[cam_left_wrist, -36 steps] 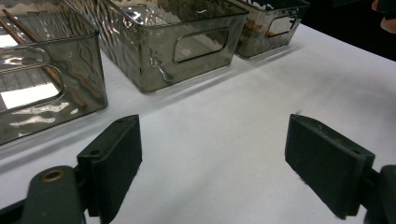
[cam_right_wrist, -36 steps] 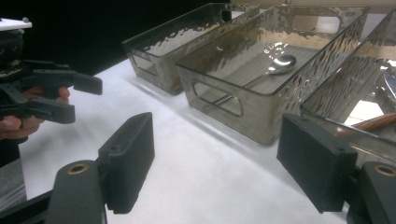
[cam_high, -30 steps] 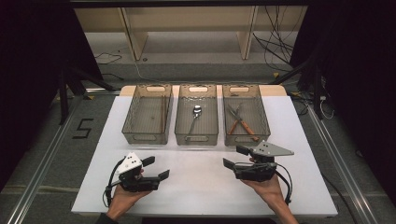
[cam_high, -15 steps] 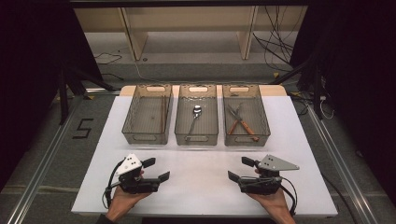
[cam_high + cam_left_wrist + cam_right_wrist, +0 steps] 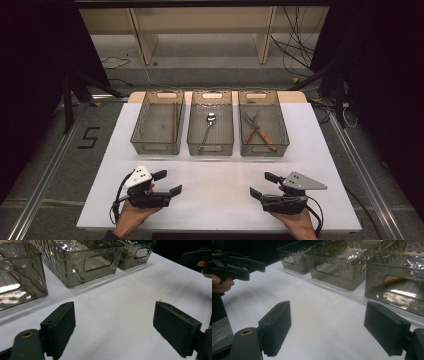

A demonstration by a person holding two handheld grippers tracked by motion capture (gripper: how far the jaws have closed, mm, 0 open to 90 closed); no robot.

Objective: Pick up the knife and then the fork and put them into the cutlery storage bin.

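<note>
Three clear smoky bins stand in a row at the back of the white table [image 5: 225, 175]. The left bin [image 5: 157, 122] holds thin dark sticks, the middle bin [image 5: 211, 125] a spoon [image 5: 209, 121], the right bin [image 5: 262, 125] wooden-handled cutlery [image 5: 259, 131]. My left gripper [image 5: 168, 182] rests near the front left, open and holding nothing, pointing right. My right gripper [image 5: 262, 185] sits near the front right, open and holding nothing, pointing left. Bare table lies between the jaws in the left gripper view [image 5: 113, 327] and in the right gripper view [image 5: 327, 327].
Each gripper view shows the bins in a row behind the jaws, with the left bin [image 5: 22, 280] and the right bin [image 5: 397, 287] nearest, and the other gripper farther off [image 5: 197, 256] [image 5: 237, 265]. The table's front edge is just behind both hands. Shelving and cables lie beyond the table.
My right gripper has drawn back toward the front edge and a little to the right. The left gripper has barely moved. Both stay open.
</note>
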